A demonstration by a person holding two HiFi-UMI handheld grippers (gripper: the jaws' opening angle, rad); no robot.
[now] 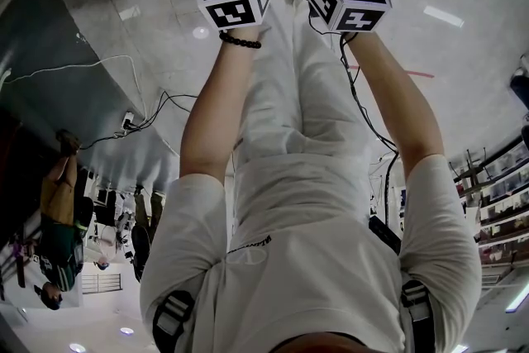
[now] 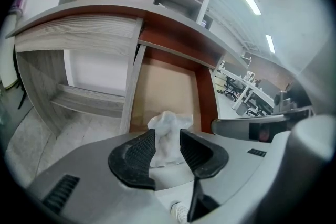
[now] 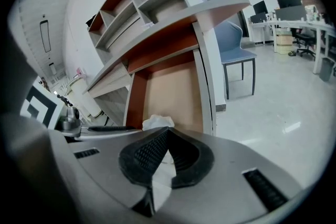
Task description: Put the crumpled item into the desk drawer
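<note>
The left claw [image 2: 168,136] stood wide open, gripping nothing. The crumpled white wad [image 2: 169,122] sat in the gap at its 12 o'clock, and the pads did not seem to press on it. The wad lay on the near end of the open drawer [image 2: 163,81], whose length ran from 6 to 12 o'clock, away from the claw. The right claw [image 3: 167,132] was closed and empty, with the wad off at its 11 o'clock. The left claw was the nearer, and probably only needed to back out toward 6 o'clock.
</note>
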